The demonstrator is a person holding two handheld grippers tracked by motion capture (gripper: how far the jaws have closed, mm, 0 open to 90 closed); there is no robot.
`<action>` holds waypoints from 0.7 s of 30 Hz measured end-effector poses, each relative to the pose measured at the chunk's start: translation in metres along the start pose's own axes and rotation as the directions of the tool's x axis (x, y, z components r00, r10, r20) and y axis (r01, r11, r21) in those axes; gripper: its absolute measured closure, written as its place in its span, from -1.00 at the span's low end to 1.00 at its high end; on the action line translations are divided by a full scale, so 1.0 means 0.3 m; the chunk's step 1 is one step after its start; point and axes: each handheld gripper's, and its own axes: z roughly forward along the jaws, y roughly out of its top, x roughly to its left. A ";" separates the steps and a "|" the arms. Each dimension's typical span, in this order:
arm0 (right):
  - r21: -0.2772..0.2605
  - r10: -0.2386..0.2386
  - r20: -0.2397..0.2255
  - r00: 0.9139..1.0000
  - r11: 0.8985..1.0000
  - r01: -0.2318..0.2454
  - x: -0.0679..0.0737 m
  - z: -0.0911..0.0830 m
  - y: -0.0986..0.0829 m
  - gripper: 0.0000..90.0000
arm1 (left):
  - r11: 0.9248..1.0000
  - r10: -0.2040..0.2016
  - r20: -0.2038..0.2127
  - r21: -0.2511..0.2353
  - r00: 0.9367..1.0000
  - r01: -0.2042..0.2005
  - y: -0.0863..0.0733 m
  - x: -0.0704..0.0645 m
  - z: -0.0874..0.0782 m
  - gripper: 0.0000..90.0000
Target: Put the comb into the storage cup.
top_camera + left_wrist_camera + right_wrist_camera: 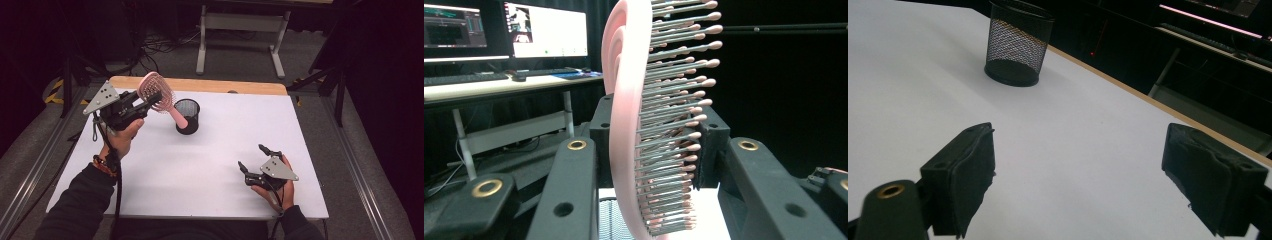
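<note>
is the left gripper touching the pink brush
Touching. The left gripper view shows the left gripper shut on the brush, both jaws pressed against its head.

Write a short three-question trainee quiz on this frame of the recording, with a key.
1. True or false: the right gripper holds the pink hairbrush.
2. Which part of the brush is clamped by the left gripper? A. the handle B. the head
3. What stands just beside the brush handle on the white table?

Key:
1. False; its jaws are open and it is apart from the brush.
2. B.
3. The black mesh cup.
</note>
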 end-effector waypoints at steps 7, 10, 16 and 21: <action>0.006 -0.004 -0.006 1.000 1.000 0.004 0.003 0.002 0.001 -0.67 | 0.999 0.025 -0.004 0.020 1.000 -0.025 0.030 0.010 0.040 0.42; 0.008 -0.003 -0.007 1.000 1.000 0.003 0.003 0.004 0.001 -0.67 | 0.998 0.041 -0.009 0.039 0.999 -0.041 0.039 0.016 0.062 0.42; 0.013 -0.031 -0.018 0.999 0.999 0.031 0.016 0.007 0.005 -0.67 | 0.997 0.042 -0.018 0.060 0.999 -0.041 0.054 0.028 0.107 0.42; 0.016 -0.036 -0.021 0.999 0.999 0.036 0.018 0.010 0.004 -0.67 | 0.995 0.054 -0.034 0.086 0.998 -0.051 0.065 0.049 0.155 0.42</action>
